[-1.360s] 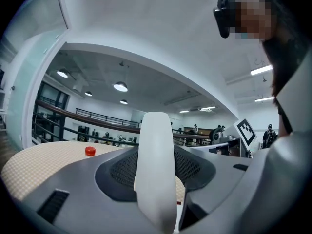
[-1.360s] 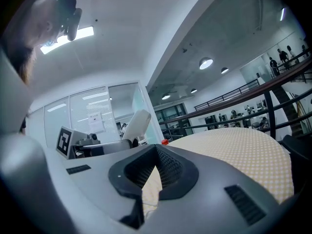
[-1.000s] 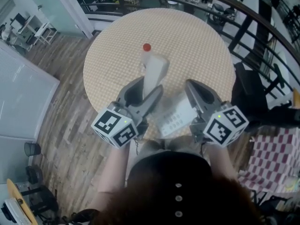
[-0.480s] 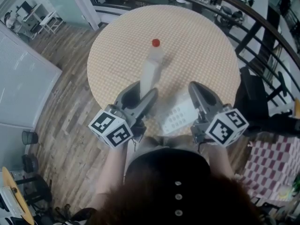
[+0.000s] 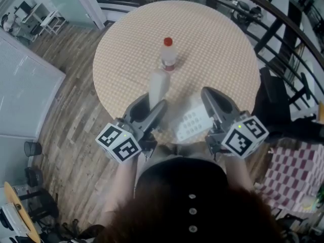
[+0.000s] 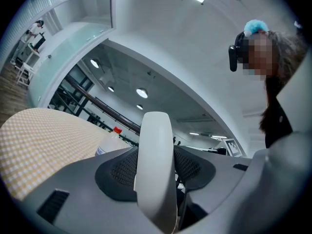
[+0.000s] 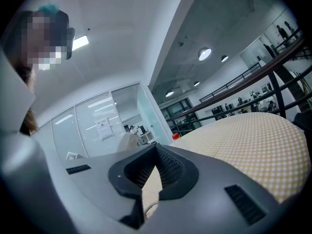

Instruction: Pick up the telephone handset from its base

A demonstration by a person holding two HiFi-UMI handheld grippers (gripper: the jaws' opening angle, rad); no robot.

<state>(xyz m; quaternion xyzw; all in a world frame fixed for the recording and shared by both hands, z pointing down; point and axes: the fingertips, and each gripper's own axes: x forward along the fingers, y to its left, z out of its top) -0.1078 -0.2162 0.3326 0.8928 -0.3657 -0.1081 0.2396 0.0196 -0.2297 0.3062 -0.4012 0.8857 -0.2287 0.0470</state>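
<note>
A white telephone handset (image 5: 158,85) stands up out of my left gripper (image 5: 152,105), clear of the table top. In the left gripper view the handset (image 6: 155,179) fills the gap, and the left gripper (image 6: 156,145) is shut on it with both pads against its sides. The white telephone base (image 5: 191,124) with its keypad lies at the table's near edge, between the two grippers. My right gripper (image 5: 210,92) rests by the base's right side. In its own view the right gripper (image 7: 156,150) is shut, tips meeting, with nothing held.
A clear bottle with a red cap (image 5: 167,54) stands on the round checked table (image 5: 217,39), just beyond the handset, and shows as the bottle (image 6: 111,139) past the left jaws. A black chair (image 5: 268,95) and a railing stand to the right; wooden floor lies to the left.
The left gripper has come down and back toward the table's near edge with the handset. The bottle, earlier mostly covered by the handset, now shows beyond it. The right gripper has stayed put.
</note>
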